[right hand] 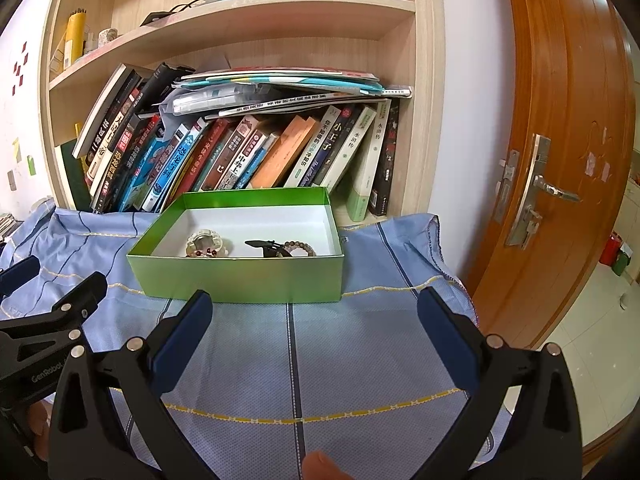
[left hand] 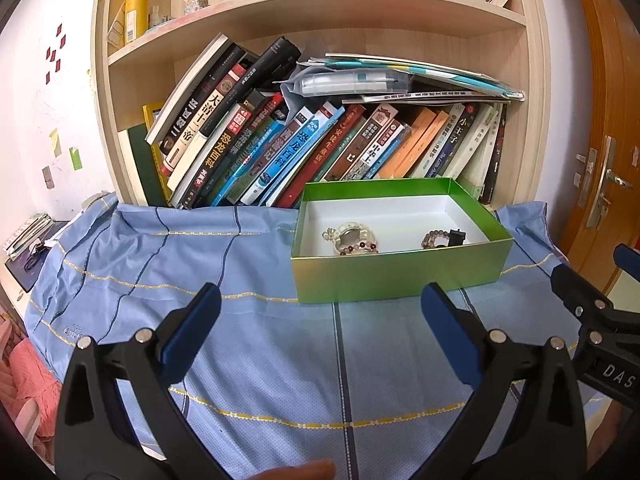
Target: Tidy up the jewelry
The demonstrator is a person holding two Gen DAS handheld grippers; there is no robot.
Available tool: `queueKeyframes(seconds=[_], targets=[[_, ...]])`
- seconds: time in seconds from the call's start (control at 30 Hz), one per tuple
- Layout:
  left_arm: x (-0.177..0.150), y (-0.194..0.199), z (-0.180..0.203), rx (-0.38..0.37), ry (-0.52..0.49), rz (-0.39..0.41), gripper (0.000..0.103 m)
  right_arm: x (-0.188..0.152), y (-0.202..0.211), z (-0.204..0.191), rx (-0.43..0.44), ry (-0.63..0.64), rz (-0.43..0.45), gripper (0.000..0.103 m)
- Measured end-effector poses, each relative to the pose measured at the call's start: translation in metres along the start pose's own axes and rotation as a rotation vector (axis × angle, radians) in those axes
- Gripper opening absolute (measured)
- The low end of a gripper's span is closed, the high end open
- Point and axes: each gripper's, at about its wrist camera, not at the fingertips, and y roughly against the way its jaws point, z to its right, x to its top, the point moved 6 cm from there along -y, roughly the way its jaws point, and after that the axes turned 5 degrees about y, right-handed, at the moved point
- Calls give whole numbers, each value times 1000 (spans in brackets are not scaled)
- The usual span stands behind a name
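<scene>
Both the left gripper point(left hand: 320, 308) and right gripper point(right hand: 314, 314) hung wide apart, empty, over the blue cloth point(left hand: 260, 360). Bracelets point(right hand: 208, 246), perhaps a clip too, lay in the green box point(right hand: 240, 276) near the cloth's far edge; tidying looked nearly done, with nothing left to fetch.

This is a lived-in room of a home, most likely a bedroom or study. A light wooden bookshelf point(left hand: 312, 92) fills the upper middle of both views, its lower shelf crammed with leaning paperback books point(right hand: 240, 152) under loose papers and folders, its upper shelf holding small bottles and boxes. At the right edge stands a varnished orange-brown door point(right hand: 560, 160) with a metal lever handle point(right hand: 554, 190) and tiled floor beyond, the white wall point(left hand: 52, 120) at the left carries small stickers, and a blue striped cloth point(left hand: 240, 280) covers the surface across the lower half of the frame.
</scene>
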Motion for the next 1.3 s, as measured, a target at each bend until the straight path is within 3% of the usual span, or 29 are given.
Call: queueKeyframes(seconds=[1.3], targets=[[-6, -7, -3, 14, -5, -17, 99, -6, -3, -4, 1, 1, -9, 100]])
